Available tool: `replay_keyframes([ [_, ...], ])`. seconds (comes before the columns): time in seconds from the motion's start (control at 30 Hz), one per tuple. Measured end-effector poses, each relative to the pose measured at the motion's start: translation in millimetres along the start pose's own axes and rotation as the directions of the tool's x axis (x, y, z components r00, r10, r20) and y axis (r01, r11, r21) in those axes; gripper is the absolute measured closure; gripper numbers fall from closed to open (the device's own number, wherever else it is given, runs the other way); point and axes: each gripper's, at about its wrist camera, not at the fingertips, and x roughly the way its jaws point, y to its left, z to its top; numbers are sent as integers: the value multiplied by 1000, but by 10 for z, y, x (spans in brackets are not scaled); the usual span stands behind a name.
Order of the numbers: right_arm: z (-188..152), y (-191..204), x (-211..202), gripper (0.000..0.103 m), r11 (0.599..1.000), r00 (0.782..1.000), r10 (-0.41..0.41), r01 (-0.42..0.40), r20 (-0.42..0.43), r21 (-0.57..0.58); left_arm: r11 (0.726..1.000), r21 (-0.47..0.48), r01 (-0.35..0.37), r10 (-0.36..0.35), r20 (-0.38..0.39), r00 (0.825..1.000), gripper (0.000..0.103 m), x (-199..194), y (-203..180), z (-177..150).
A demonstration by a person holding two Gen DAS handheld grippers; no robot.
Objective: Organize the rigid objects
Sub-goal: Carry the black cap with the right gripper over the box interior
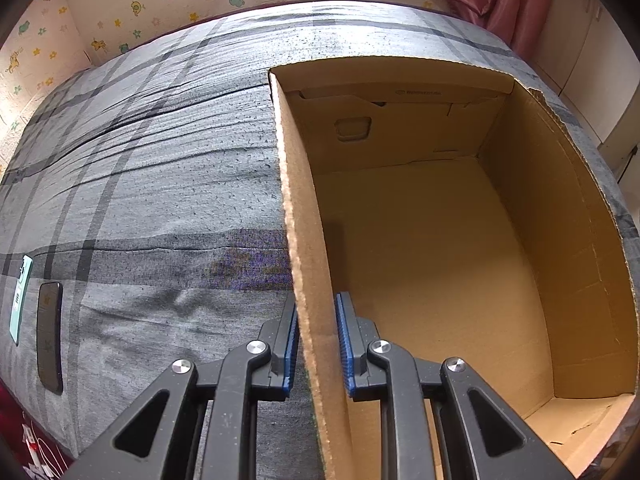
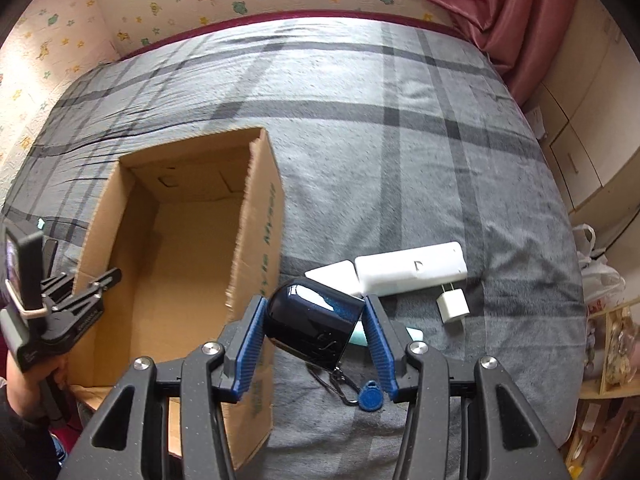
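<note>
Closest to the lens on the right side is the right gripper [image 2: 314, 330], its blue pads pinching a glossy dark blue case [image 2: 314, 326] from both sides, up off the bed. A keyring with a blue fob [image 2: 370, 396] dangles from the case's lower edge, though I can't quite tell how it's attached.

The left gripper [image 1: 316, 344] has its jaws pressed together on the near wall of the cardboard box [image 1: 304, 240], one pad outside, one inside. In the right wrist view that same gripper [image 2: 106, 280] shows at about 9 o'clock, with a person's hand [image 2: 24, 384] on the handle.

The box sits open on a bed covered by a grey plaid sheet [image 2: 380, 140], slightly rumpled toward 10 o'clock. Its inside looks bare brown card.

At roughly 2 o'clock from the held case, lying on the sheet: a white power bank [image 2: 412, 266], a smaller white block [image 2: 334, 274] touching its left end, and a white plug adapter [image 2: 452, 304] just below it. Something pale green [image 2: 416, 334] pokes out behind the right pad.

From the left wrist view, at 9 o'clock, a dark phone [image 1: 50, 340] and a mint-coloured phone [image 1: 20, 296] lie side by side.

Room: cream wallpaper with cartoon stickers [image 2: 160, 12], a window at 12 o'clock, a pink curtain [image 2: 500, 8] at 1 o'clock, pale cupboards [image 2: 584, 160] at 3.
</note>
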Motion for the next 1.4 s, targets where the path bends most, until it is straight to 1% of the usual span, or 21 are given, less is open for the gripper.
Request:
replay_keyframes([
  [0.17, 93, 262, -80, 51, 998, 999, 38, -38, 13, -46, 1000, 6, -11, 11, -5, 1000, 83, 14, -26, 6],
  [0.4, 145, 632, -17, 51, 991, 997, 74, -73, 0, -109, 1000, 3, -7, 7, -6, 1000, 83, 17, -19, 6],
  [0.67, 142, 923, 249, 51, 985, 996, 79, -85, -44, -149, 1000, 6, -10, 10, -7, 1000, 83, 20, -28, 7],
  [0.83, 90, 1059, 481, 51, 983, 992, 78, -92, -96, -157, 1000, 6, -11, 11, -6, 1000, 83, 21, -28, 7],
  [1.2, 2, 1271, 961, 51, 980, 980, 63, -96, -188, -173, 1000, 9, -17, 17, -7, 1000, 83, 17, -29, 6],
  [1.4, -49, 1337, 1177, 51, 980, 974, 30, -74, -226, -185, 1000, 6, -18, 18, -7, 1000, 83, 20, -39, 0],
])
